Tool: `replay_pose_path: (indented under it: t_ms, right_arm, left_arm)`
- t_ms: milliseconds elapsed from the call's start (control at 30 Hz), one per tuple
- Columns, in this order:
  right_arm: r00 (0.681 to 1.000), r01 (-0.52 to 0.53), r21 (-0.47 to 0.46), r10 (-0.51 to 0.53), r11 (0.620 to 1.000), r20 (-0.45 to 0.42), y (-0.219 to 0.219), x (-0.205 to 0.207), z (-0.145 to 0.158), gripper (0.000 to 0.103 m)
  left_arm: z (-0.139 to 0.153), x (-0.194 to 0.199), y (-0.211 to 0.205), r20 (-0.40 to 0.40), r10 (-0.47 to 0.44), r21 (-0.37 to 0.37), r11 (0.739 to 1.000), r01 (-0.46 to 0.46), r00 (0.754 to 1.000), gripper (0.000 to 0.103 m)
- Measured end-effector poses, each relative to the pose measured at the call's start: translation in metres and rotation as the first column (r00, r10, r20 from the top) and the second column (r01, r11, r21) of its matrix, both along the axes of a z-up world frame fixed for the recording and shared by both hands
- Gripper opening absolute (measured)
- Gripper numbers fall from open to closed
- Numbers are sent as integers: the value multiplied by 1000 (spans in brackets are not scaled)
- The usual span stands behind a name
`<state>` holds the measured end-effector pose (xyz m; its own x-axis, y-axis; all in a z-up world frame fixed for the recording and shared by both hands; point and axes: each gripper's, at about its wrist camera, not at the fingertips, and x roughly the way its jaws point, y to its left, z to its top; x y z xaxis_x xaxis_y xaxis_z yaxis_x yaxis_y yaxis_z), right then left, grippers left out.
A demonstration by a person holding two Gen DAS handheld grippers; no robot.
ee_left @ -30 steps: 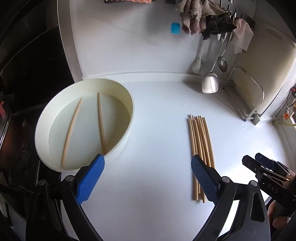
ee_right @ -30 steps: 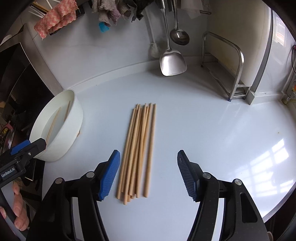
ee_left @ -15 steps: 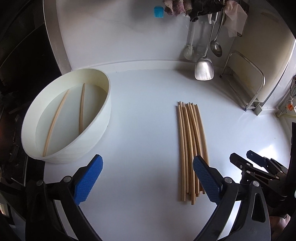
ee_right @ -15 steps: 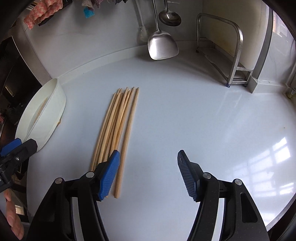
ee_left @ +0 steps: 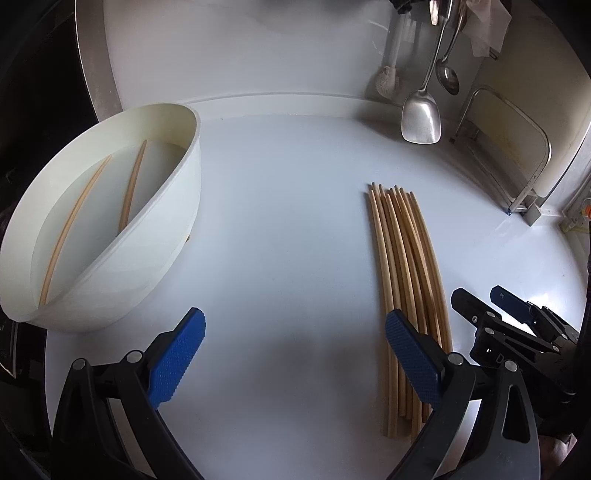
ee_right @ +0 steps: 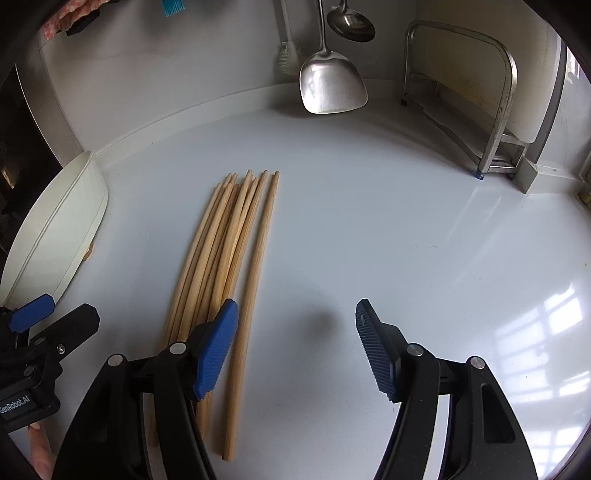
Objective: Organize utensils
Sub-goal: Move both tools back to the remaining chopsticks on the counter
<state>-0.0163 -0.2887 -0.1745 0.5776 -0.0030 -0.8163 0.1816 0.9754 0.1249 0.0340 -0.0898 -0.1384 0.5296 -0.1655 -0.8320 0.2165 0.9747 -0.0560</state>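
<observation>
From my left wrist view, my left fingers [ee_left: 293, 354] are spread wide over the white counter [ee_left: 280, 229], a white bowl [ee_left: 155, 236] holding two chopsticks [ee_left: 131, 184] far left. From my right wrist view, my right fingers [ee_right: 297, 345] are spread and empty, the bundle of chopsticks [ee_right: 229, 254] lying flat near my left fingertip [ee_right: 216, 354].

Home kitchen, pretty clearly: white counter [ee_right: 388, 221], spatula [ee_right: 332, 86] and ladle [ee_right: 351, 26] hanging at back wall, metal rack [ee_right: 495, 110] in right corner.

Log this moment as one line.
left gripper open, empty | right gripper open, empty | bundle of wooden chopsticks on counter | two chopsticks in white round basin
</observation>
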Motion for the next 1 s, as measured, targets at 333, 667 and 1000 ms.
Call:
replay_pose_path:
  t_ms: [333, 667, 1000]
  right_arm:
    - [1000, 8, -63, -10, 998, -24, 9, 8, -7, 63]
    - [1000, -4, -130, 1, 991, -24, 17, 10, -14, 63]
    - [1000, -21, -113, 21, 993, 0, 17, 8, -13, 26]
  left_arm:
    - [-8, 6, 2, -16, 6, -11, 1000, -6, 1000, 96]
    - [-13, 10, -1, -29, 0, -20, 1000, 0, 1000, 96]
    - [-18, 17, -13, -43, -11, -33, 999, 10, 999, 96]
